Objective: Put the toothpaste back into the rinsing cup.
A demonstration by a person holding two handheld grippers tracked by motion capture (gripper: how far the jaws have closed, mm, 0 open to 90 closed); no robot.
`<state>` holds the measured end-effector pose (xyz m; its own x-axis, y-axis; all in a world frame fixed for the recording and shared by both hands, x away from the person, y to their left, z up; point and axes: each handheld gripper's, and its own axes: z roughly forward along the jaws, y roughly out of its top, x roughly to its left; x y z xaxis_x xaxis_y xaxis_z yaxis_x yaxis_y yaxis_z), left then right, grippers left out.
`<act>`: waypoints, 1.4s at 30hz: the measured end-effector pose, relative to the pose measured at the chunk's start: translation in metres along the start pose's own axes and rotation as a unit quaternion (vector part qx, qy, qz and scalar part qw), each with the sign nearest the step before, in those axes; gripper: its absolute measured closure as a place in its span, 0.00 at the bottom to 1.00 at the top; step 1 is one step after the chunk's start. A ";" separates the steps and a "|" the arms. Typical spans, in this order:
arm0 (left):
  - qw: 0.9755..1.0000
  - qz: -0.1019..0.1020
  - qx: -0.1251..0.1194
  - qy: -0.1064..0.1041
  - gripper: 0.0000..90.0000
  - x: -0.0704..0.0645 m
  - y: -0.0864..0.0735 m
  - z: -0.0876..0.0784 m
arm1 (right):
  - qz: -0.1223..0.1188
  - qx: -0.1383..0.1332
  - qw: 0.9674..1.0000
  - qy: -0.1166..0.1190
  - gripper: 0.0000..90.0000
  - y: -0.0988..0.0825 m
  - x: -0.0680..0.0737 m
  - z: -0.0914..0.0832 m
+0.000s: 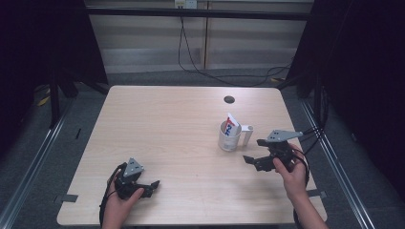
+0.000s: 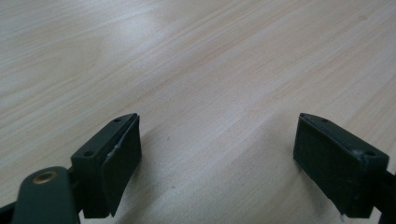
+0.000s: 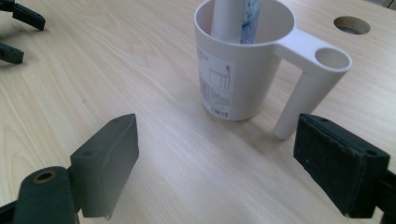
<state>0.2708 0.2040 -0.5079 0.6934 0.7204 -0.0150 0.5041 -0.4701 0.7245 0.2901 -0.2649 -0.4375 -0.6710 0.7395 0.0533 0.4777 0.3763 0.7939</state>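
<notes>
While both hands rest low on the pale wood tabletop, the left hand-held gripper sits nearest, jaws spread over bare wood. Farther right, the right hand-held gripper is also spread, empty, just short of a white handled cup holding a toothpaste tube. Beyond lies a round cable hole.

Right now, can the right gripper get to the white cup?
Probably yes. The right gripper is open and points at the white cup, and bare table lies between them. The cup's handle faces that side, and a tube stands inside.
</notes>
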 end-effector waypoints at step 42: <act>1.000 0.000 0.000 0.000 0.17 0.000 0.000 0.000 | 0.012 0.037 0.999 -0.007 0.15 -0.068 -0.002 0.010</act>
<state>0.2707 0.2040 -0.5078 0.6936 0.7202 -0.0144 0.5041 -0.4710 0.7240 0.2647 -0.2869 -0.4975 -0.6517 0.7559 0.0628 0.5347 0.3991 0.7449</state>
